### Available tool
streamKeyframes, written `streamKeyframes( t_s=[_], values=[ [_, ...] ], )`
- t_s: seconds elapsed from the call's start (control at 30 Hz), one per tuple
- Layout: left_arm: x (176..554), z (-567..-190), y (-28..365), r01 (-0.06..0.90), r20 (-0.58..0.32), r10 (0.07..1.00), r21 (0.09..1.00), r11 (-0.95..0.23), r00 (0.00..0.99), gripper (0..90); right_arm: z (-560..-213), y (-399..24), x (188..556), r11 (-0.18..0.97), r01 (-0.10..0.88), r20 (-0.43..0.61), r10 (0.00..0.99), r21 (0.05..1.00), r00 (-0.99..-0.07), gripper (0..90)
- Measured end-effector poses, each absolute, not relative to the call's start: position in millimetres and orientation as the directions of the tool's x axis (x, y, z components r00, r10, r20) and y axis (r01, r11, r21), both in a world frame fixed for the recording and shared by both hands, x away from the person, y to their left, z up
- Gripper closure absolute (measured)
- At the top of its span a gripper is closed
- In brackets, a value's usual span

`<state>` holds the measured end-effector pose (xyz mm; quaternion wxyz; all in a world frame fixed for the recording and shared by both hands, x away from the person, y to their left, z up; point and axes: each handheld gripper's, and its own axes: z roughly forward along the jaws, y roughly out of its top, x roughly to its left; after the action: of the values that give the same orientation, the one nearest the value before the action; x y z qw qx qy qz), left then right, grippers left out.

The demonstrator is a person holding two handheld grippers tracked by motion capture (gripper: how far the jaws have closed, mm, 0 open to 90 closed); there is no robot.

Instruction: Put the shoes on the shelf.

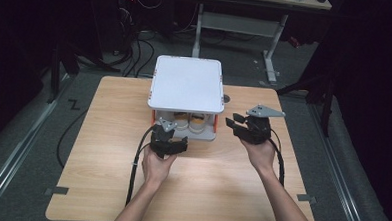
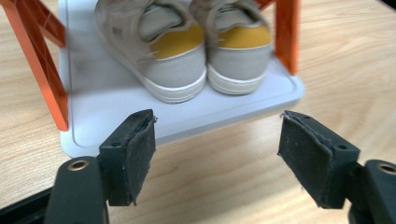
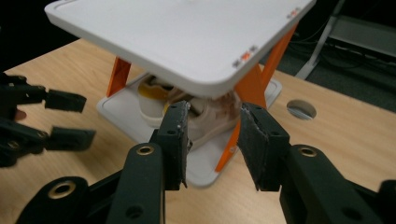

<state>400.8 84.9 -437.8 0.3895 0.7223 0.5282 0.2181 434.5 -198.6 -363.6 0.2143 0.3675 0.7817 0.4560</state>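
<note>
A white two-shelf rack (image 1: 186, 84) with orange posts (image 2: 39, 65) stands at the back middle of the wooden table (image 1: 205, 191). A pair of grey and yellow shoes (image 2: 182, 60) sits on its lower shelf (image 2: 107, 102), heels toward me. My left gripper (image 2: 217, 135) is open just in front of that shelf's front edge, with nothing between the jaws. My right gripper (image 3: 214, 126) is open beside the rack's right front corner, pointing at it, and holds nothing. The shoes (image 3: 205, 116) show under the top shelf (image 3: 177, 32), and the left gripper (image 3: 70, 119) is at the left.
A round cable hole (image 3: 301, 108) is in the table to the right of the rack. Bare tabletop lies in front of both hands. Beyond the table are a desk frame (image 1: 272, 49) and floor cables (image 1: 136, 53) in the dark.
</note>
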Motion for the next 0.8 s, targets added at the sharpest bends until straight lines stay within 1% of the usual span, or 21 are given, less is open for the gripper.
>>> streamKeyframes(
  t_s=[0.1, 0.2, 0.4, 0.47, 0.6, 0.8],
  values=[
    [394, -435, 89, 0.581, -0.093, 0.925, 0.800, -0.152, 0.369, 28.3, -371, -208, 425, 0.315, 0.384, -0.001, 0.775, 0.868, -0.631, 60.5],
    [387, -433, 96, 0.583, -0.124, 0.913, 0.800, -0.139, 0.388, 28.3, -378, -218, 416, 0.298, 0.393, 0.009, 0.787, 0.870, -0.617, 59.4],
    [373, -431, 114, 0.559, -0.115, 0.911, 0.817, -0.140, 0.396, 28.8, -391, -234, 402, 0.280, 0.427, 0.028, 0.809, 0.860, -0.587, 59.2],
    [372, -431, 118, 0.561, -0.118, 0.913, 0.817, -0.135, 0.391, 29.3, -393, -237, 401, 0.279, 0.431, 0.029, 0.812, 0.858, -0.583, 59.4],
    [367, -433, 141, 0.571, -0.150, 0.919, 0.816, -0.093, 0.364, 29.3, -402, -249, 393, 0.247, 0.463, 0.066, 0.825, 0.852, -0.561, 59.6],
    [359, -439, 159, 0.572, -0.162, 0.924, 0.817, -0.072, 0.347, 28.9, -418, -261, 387, 0.219, 0.490, 0.090, 0.842, 0.843, -0.531, 59.7]
  ],
)
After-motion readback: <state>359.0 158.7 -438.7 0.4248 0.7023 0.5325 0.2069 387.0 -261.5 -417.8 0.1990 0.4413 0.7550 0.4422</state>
